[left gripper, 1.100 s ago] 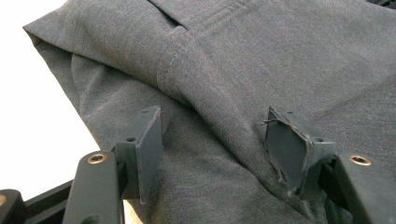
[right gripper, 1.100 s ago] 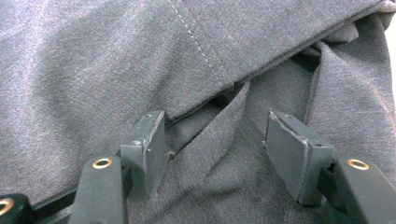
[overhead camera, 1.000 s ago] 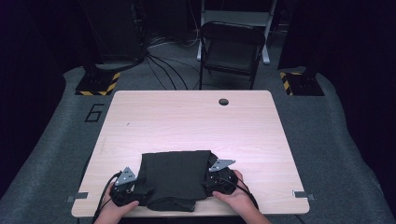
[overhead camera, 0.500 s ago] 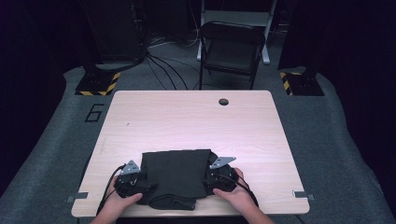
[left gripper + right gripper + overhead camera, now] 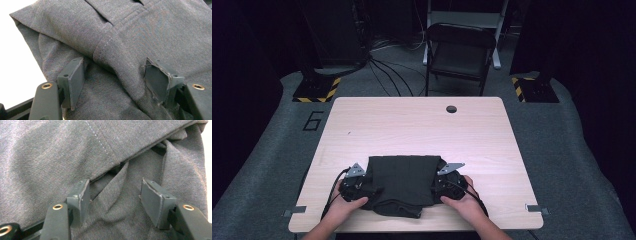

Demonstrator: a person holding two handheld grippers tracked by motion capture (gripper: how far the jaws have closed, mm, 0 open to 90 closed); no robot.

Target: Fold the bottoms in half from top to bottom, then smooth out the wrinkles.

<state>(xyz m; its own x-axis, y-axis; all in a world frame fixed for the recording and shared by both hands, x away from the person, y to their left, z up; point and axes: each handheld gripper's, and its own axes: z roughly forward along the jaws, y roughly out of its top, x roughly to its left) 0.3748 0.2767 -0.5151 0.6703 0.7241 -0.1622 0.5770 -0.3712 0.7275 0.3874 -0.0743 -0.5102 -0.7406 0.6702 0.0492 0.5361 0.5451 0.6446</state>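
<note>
Both hands low in the frame
Left hand-held gripper [image 5: 362,186] jaws just opened wide; right hand-held gripper [image 5: 443,184] jaws spread, lower centre.

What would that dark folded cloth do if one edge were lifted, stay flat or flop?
It would probably flop: the dark folded cloth already lies in soft creases and overlapping layers on the table. It looks like thin knit, so likely light. Pushed sideways, it would likely bunch up rather than slide, as the rumples near the left gripper suggest.
</note>
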